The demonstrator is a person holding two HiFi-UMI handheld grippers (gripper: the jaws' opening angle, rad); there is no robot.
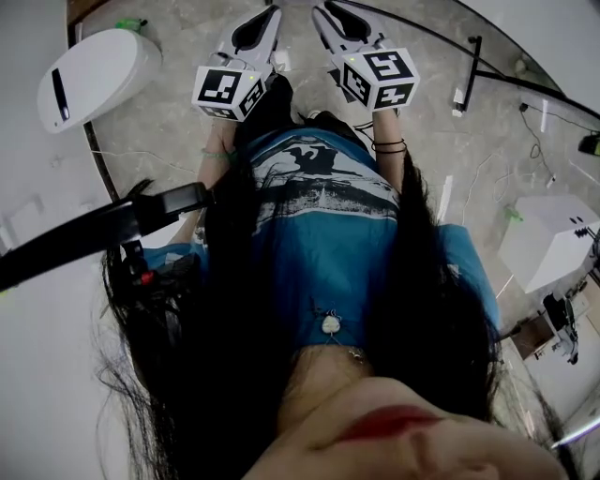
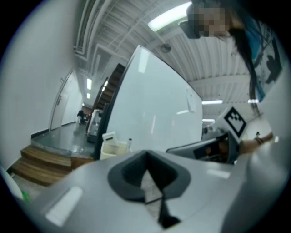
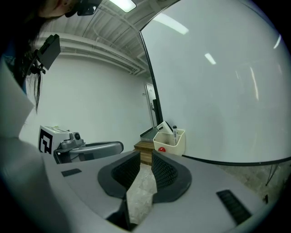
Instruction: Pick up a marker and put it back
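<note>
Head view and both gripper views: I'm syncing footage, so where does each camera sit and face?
Head view: on the person's head, facing steeply down at the marble floor; hair, blue shirt, left gripper and right gripper show.
Left gripper view: on the left gripper, along its closed jaws toward the whiteboard; a wrist shows.
Right gripper view: on the right gripper, along its parted, empty jaws toward the holder box; hair shows.
Both gripper views share whiteboard and holder box.
</note>
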